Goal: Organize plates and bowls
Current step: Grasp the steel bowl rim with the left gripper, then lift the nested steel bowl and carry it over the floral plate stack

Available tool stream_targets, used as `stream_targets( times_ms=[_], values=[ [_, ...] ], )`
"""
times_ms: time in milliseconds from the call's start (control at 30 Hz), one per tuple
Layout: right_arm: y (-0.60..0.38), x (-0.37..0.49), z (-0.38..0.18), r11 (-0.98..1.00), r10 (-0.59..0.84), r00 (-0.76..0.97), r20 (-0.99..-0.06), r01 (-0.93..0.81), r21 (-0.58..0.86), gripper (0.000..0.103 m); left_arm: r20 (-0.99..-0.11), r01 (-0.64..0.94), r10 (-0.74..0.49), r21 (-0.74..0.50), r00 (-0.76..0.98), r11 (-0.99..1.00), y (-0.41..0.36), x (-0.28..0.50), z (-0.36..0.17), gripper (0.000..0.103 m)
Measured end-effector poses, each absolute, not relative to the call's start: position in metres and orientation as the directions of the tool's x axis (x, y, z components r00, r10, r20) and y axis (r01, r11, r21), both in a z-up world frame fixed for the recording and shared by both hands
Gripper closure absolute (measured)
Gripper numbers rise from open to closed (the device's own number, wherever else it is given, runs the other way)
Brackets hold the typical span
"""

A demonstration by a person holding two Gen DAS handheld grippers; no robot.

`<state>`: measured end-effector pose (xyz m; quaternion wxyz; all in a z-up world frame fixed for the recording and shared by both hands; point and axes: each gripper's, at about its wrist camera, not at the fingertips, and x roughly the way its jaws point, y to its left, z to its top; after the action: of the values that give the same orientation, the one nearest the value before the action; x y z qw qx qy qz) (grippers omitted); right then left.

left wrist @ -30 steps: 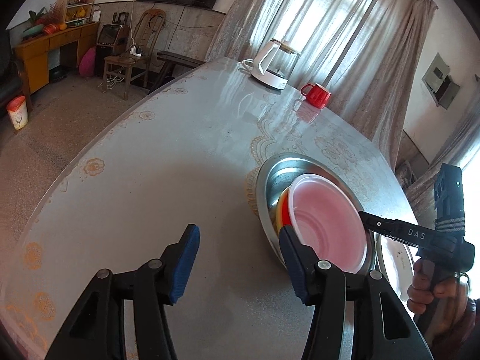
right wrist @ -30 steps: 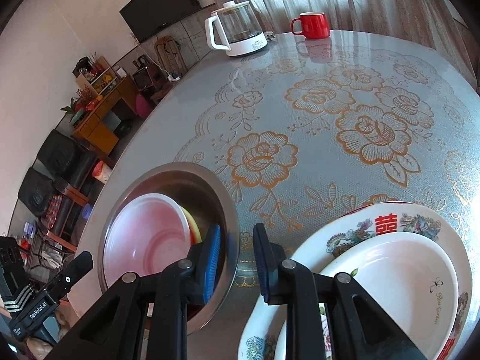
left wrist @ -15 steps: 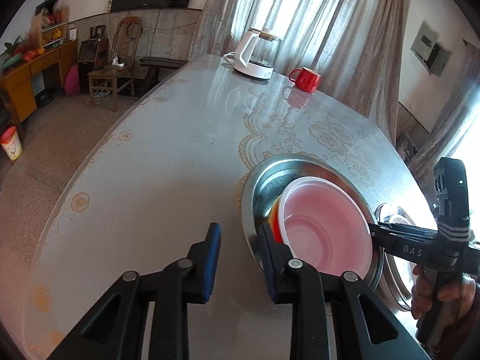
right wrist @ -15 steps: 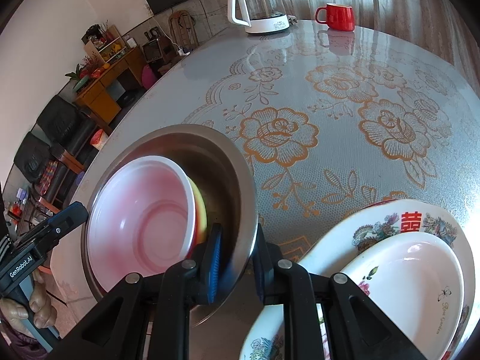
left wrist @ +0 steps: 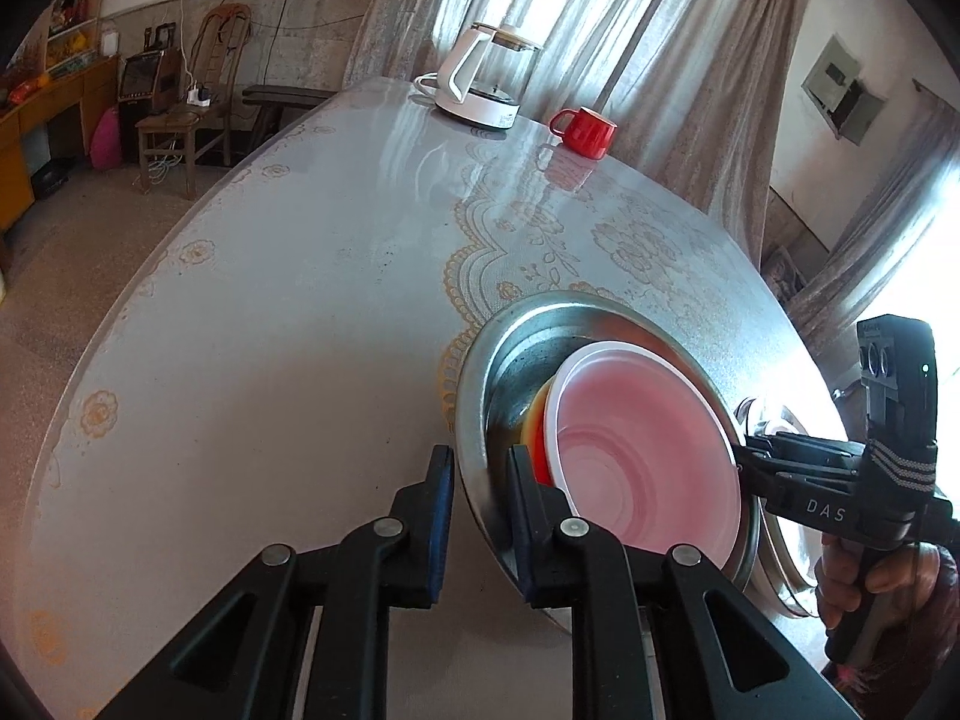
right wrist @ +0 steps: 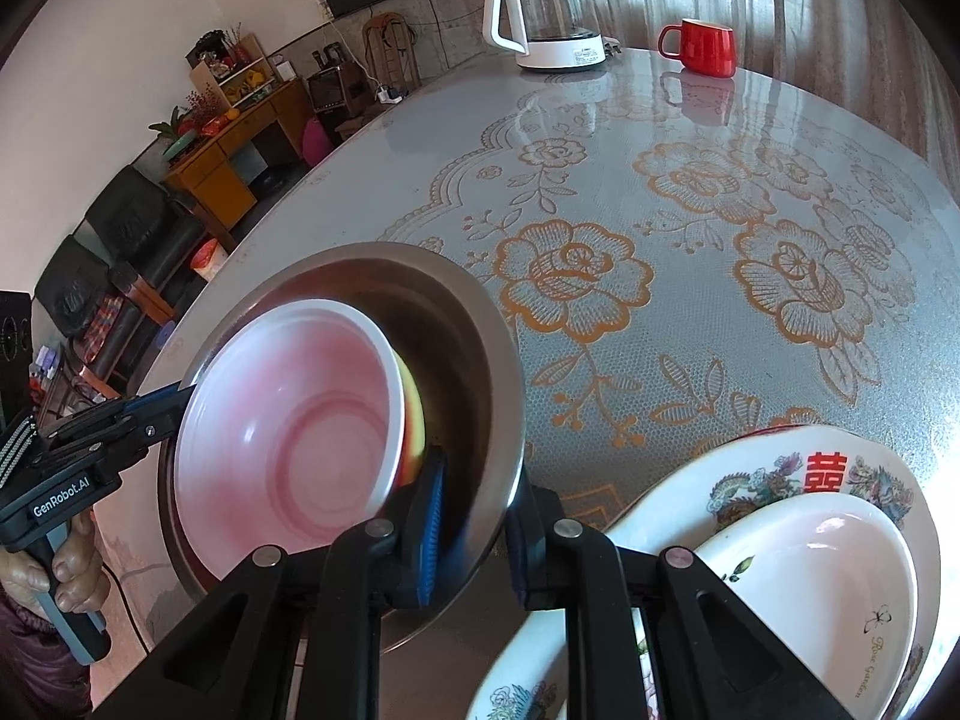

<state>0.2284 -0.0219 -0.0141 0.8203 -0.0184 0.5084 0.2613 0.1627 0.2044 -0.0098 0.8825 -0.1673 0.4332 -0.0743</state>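
A steel basin holds a pink-white plastic bowl nested on a red and a yellow bowl. My left gripper is shut on the basin's near rim. My right gripper is shut on the opposite rim and shows in the left wrist view. The basin is tilted and lifted off the table between both grippers. A flowered plate with a white dish in it lies at the lower right.
The round table has a lace-pattern cover. A white kettle and a red mug stand at its far edge. Chairs and a cabinet stand beyond the table.
My left gripper closed from wide open onto the basin's rim. My right gripper closed on the other rim. The basin with its bowls has risen and tilted.
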Motion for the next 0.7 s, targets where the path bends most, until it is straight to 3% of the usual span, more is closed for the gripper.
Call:
stream_targets(
  times_ms=[167,267,700],
  values=[
    [-0.022,0.23,-0.015,0.859,0.409,0.341,-0.846,-0.457,0.231,0.086,-0.748,0.004,-0.241,-0.304,0.618,0.953,0.196,0.169,-0.012,0.079],
    [-0.02,0.228,-0.014,0.867,0.394,0.365,-0.844,-0.453,0.209,0.086,-0.741,0.007,-0.255,-0.321,0.621,0.947,0.194,0.169,-0.015,0.087],
    [-0.022,0.231,-0.015,0.865,0.409,0.358,-0.839,-0.446,0.231,0.085,-0.738,-0.067,-0.193,-0.306,0.646,0.95,0.19,0.159,-0.014,0.086]
  ],
)
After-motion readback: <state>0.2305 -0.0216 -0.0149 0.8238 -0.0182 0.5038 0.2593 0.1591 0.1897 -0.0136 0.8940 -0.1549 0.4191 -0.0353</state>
